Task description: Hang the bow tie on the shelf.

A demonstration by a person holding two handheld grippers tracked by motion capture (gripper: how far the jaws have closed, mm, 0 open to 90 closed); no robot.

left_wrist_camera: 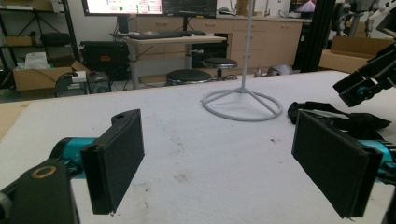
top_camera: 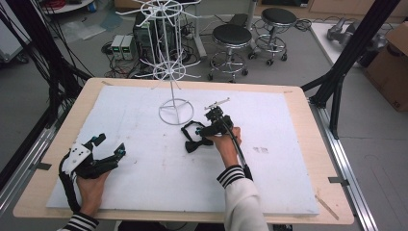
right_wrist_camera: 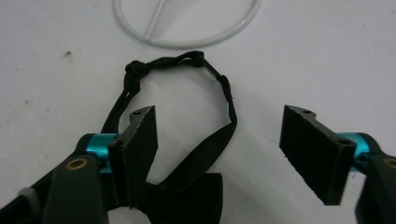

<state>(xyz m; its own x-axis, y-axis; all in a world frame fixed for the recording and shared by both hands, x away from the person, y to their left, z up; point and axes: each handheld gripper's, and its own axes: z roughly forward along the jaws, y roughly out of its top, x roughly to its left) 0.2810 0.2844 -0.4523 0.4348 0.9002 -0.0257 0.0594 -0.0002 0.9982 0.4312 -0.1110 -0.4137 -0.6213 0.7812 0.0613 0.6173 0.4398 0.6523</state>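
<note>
Bow tie (top_camera: 195, 137) lies just before stand's ring base (top_camera: 176, 111).

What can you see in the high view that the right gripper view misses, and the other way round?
High view alone: the whole white wire rack, two stools behind the table, and both hands with their tongs, left and right. Right gripper view alone: the knot in the strap, and the right tongs open around the strap. Both: the black bow tie and the rack's ring base.
</note>
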